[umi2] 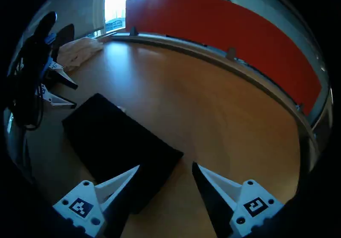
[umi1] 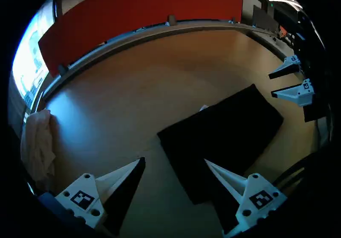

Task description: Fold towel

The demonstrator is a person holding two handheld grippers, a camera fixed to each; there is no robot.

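Note:
A black towel (umi1: 221, 140) lies folded into a flat rectangle on the wooden table (umi1: 140, 88). My left gripper (umi1: 174, 163) hovers open over its near corner, nothing between the fingers. In the right gripper view the same black towel (umi2: 117, 146) lies under and ahead of my right gripper (umi2: 166, 167), which is open and empty above the towel's near edge. The right gripper (umi1: 281, 84) also appears at the far right of the left gripper view, beyond the towel. The left gripper (umi2: 70, 95) shows at the left of the right gripper view, held by a hand.
A red partition panel (umi1: 140, 12) runs along the table's far edge, seen again as the red panel (umi2: 238, 37). A pale crumpled cloth (umi1: 38, 144) lies at the table's left end, the same pale cloth (umi2: 79, 50) near a bright window. Bare wood surrounds the towel.

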